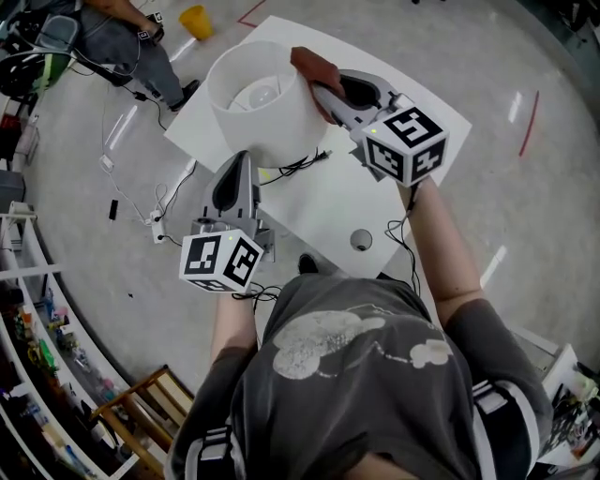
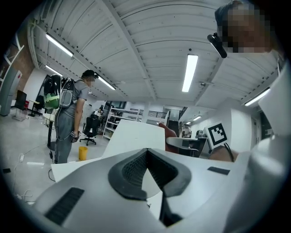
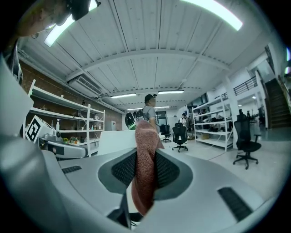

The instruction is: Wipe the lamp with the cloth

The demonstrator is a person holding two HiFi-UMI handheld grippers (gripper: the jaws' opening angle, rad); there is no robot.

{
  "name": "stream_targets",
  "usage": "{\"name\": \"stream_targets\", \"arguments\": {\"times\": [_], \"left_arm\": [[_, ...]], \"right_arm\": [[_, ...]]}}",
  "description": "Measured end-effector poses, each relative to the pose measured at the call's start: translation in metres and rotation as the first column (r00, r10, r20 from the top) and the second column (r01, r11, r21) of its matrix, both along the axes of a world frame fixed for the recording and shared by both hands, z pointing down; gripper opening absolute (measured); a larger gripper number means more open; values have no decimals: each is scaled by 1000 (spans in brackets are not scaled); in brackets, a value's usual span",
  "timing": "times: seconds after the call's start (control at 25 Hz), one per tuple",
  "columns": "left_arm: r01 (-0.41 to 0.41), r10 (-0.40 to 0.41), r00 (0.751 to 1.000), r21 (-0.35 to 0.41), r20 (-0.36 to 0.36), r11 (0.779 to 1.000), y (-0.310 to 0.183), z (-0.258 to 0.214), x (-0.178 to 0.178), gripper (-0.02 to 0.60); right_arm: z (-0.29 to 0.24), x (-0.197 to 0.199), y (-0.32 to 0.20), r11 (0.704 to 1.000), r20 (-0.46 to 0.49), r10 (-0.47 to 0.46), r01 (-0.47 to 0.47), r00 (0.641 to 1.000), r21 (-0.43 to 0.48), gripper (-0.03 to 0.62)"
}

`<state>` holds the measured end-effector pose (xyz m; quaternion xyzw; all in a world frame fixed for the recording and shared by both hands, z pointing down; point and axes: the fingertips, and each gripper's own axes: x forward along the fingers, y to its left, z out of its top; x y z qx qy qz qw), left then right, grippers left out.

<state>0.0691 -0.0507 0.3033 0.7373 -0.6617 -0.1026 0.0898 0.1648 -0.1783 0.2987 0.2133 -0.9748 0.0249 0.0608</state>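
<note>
A lamp with a white drum shade stands on the white table; its bulb shows through the open top. My right gripper is shut on a reddish-brown cloth, which rests against the shade's right upper rim. That cloth hangs between the jaws of the right gripper. My left gripper points at the lamp's near side, its tips under the shade's lower edge. In the left gripper view the left gripper has its tips together with nothing seen between them, and the shade is just beyond.
A black cable runs from the lamp across the table. A small grey round object lies near the front edge. A yellow bucket and a person are on the floor beyond. Shelves line the left.
</note>
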Motion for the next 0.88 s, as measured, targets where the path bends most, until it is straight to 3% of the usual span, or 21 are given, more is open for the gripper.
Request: {"name": "stream_targets", "arguments": {"times": [0.24,0.56,0.72,0.88], "left_arm": [[-42,41,999,-36,-14,999,5,15,-5,8],[-118,115,993,-90,-37,989,1,46,-11,8],[-147,144,989,-83,-35,986,0,48,-14,8],[-175,172,984,-60,-53,983,-3,46,-21,8]], "right_arm": [[51,15,4,990,-35,82,-85,996,-110,91],[126,29,21,947,-107,165,-188,980,-261,91],[132,45,22,927,-145,229,-261,963,-269,91],[102,55,19,923,-101,295,-311,950,-226,91]]}}
